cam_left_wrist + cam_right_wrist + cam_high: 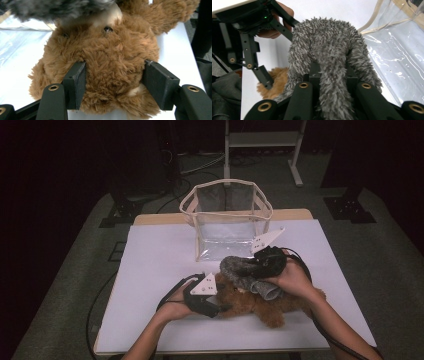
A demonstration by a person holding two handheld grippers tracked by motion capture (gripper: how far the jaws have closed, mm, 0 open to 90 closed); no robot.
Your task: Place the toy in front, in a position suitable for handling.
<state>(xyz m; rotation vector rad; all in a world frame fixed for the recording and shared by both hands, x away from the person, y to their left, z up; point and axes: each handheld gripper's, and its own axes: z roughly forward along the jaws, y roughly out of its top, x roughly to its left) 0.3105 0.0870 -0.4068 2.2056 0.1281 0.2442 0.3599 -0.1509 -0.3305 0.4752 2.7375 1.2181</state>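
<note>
The brown plush toy [260, 305] lies on its side in the lower middle of the high view, on the white counter [155, 255]. Its fur is shaggy and russet, with a paler patch and a small dark eye visible in the left gripper view [110, 50]. Draped over its upper part is a grey furry cloth [240, 270], long-piled and speckled; in the right gripper view [329, 57] it arches up over the black jaws like a bent tube.

The left gripper [212, 307], at lower centre-left of the high view, lies low and nearly level with the counter, pointing right into the toy; its jaws stand partly apart, pressed into the fur on both sides and clamped on the plush toy. The person's left hand [177, 306] wraps its body from behind.

The right gripper [260, 262] sits just above the toy at centre, angled down and to the left, its jaws drawn close together and pinching a fold of the grey furry cloth. The right hand [292, 280] cups it from the right, forearm running to the lower right corner.

Behind them, at upper centre, a clear plastic bag [227, 215] with cream trim stands open on the counter.
</note>
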